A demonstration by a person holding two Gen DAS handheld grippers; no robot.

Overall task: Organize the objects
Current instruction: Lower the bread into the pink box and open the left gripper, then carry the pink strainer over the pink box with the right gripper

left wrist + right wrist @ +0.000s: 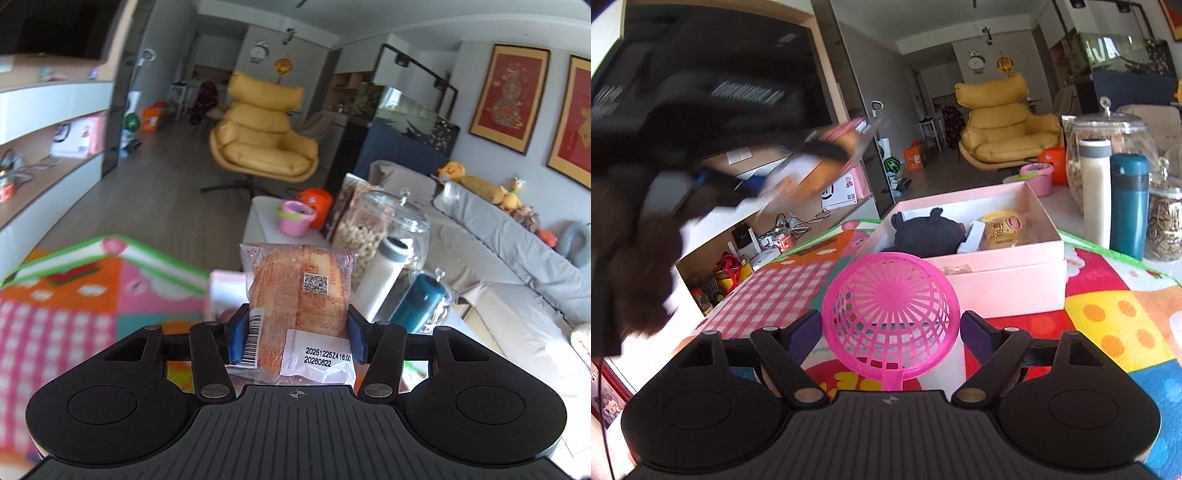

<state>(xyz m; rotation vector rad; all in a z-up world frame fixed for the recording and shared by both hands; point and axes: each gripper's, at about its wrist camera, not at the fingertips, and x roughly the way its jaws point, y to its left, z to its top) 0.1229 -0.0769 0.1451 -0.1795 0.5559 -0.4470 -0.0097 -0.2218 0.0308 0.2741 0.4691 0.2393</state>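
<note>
pink sieve [891, 314] between right tongs [891, 334]; left tongs [297, 334] grip bread packet [297, 291].

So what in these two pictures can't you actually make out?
- Left tongs, right wrist view: smeared by motion blur, so their load is unreadable there.
- Pink strainer, right wrist view: handle runs under the camera body; whether the right tongs pinch it is unclear.
- Pink box, left wrist view: mostly hidden behind the wrapped bread.
- Black plush toy, right wrist view: lower part hidden by the box wall.
</note>
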